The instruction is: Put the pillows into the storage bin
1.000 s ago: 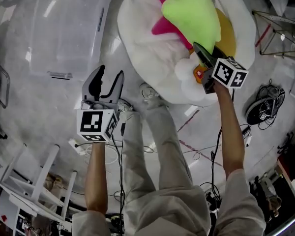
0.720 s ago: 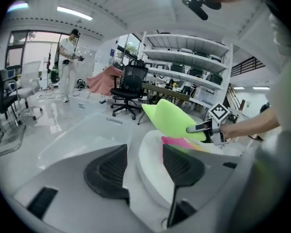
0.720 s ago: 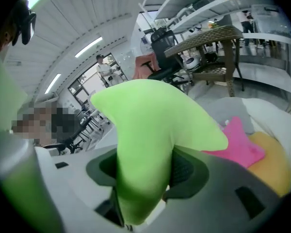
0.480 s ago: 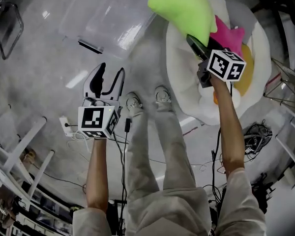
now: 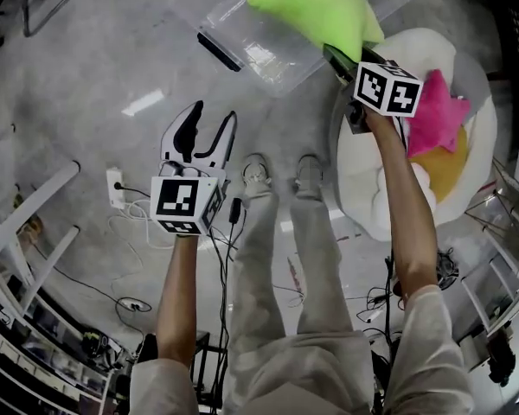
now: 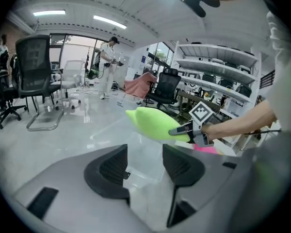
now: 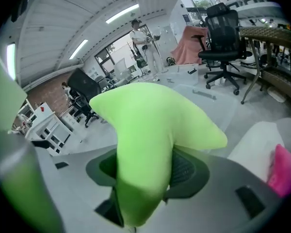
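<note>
Seen from above, a person stands on a pale grey floor with a two-jaw gripper in each hand. The right gripper [image 5: 337, 59], held out far and to the right, pinches one arm of a lime-green, star-shaped plush pillow [image 5: 316, 7]. The right gripper view shows the soft fabric squeezed between both pads. The pillow hangs in the air over the right part of a clear plastic storage bin [image 5: 268, 54], which sits on the floor at the far side, ahead of the person's shoes.

The left gripper [image 5: 214, 115] is held out nearer and to the left, over bare floor. Its jaws are spread, with nothing between them.

To the right of the bin lies a large round white fluffy cushion [image 5: 363, 188]. On it rest a bright pink star-shaped pillow [image 5: 437, 111] and, just nearer, an orange-yellow pillow [image 5: 454, 167] touching it. Both are well apart from the grippers.
</note>
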The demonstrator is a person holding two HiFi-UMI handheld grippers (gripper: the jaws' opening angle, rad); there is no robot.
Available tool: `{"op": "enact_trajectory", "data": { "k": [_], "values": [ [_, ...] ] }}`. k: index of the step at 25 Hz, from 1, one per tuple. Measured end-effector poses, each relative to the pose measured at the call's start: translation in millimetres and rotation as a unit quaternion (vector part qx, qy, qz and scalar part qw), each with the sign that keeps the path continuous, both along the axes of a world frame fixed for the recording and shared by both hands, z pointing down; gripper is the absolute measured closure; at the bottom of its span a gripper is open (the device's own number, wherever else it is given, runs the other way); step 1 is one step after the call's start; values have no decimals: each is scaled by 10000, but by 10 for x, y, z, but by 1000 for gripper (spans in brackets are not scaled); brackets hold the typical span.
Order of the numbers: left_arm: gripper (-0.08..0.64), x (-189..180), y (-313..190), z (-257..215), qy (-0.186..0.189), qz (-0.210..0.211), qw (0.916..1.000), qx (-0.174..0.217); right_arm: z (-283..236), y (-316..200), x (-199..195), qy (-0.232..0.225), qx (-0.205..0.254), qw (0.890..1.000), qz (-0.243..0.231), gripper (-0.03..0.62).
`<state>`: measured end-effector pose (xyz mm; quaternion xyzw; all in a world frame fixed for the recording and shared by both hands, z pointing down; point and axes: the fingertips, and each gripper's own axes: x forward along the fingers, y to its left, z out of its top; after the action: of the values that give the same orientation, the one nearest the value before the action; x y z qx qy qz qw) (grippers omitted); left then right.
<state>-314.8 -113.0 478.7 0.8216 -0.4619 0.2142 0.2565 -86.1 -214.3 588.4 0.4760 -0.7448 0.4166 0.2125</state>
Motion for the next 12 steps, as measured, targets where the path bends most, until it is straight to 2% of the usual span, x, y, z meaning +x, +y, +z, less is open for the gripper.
{"op": "enact_trajectory", "data": {
  "k": [2,6,12],
  "values": [
    [336,-168,-16,90,-5,-102,9999,-27,167,-69,-248,34,-88,9999,-87,345],
    [336,-375,-93,281,-16,-204,9998,-42,480,-157,-607,451,-192,9978,-449,344],
    [336,-418,-127,555,-28,-188,9998,-40,973,-158,-896,1043,-360,9891,-977,340]
  ]
}}
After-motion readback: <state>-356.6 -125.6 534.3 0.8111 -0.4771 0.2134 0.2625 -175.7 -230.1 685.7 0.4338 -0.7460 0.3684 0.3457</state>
